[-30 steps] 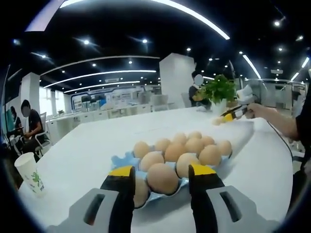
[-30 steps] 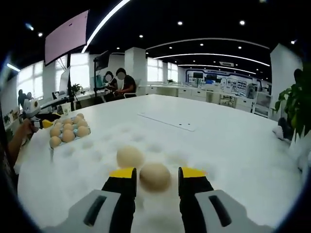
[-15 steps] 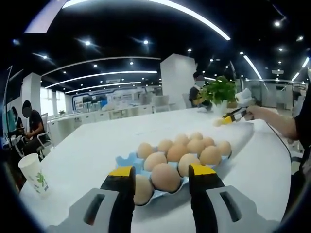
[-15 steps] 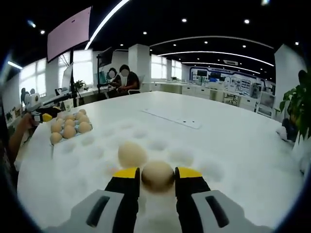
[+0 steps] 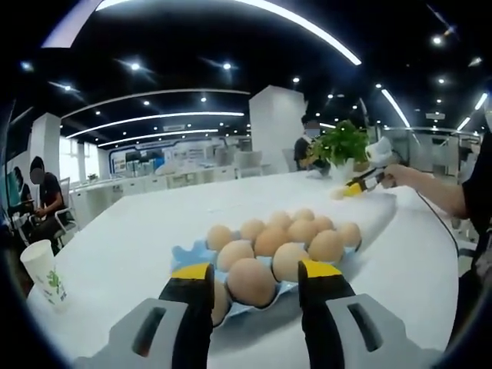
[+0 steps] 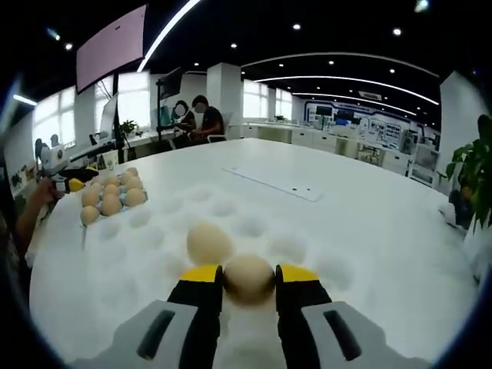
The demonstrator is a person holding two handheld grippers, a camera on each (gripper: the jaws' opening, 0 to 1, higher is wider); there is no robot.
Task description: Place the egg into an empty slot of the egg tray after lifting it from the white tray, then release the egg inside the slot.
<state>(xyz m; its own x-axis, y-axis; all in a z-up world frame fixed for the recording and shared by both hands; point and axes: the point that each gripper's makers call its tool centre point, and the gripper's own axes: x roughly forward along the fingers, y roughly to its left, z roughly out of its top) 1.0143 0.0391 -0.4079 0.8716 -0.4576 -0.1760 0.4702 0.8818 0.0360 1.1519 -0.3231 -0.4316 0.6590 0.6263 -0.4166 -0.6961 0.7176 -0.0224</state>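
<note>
- Right now, the big white bench (image 6: 369,231) holds everything, and it is round and wide.
- On it lies the white tray (image 6: 154,254), with rows of shallow round dips. It is nearly bare.
- Well apart from it sits the blue egg tray (image 5: 192,254), which is almost full of brown eggs. In the right gripper view, the same egg tray (image 6: 83,229) is far off to the left.
- The right tool (image 6: 248,278) has its two yellow-tipped jaws pressed against the egg (image 6: 247,277), one on each side. The egg sits in the white tray and looks barely raised, if at all.
- Just beside it, and behind it, rests a second egg (image 6: 208,243) in its own dip.
- The left tool (image 5: 254,284) waits over the near edge of the egg tray. Its jaws are spread, with a brown egg (image 5: 250,282) showing between them, but I think they are not touching it.
- The egg in the right tool is pale tan, smooth and matte. No crack shows.
- I think the step now is the lift. Squeeze just enough so that the egg does not slip, because a hard pinch could break the shell.
- Go straight up, so the egg does not bump the second egg.
- Then carry it slowly and level to the egg tray, and look for a free slot.
- I cannot tell from here which slot is free.
</note>
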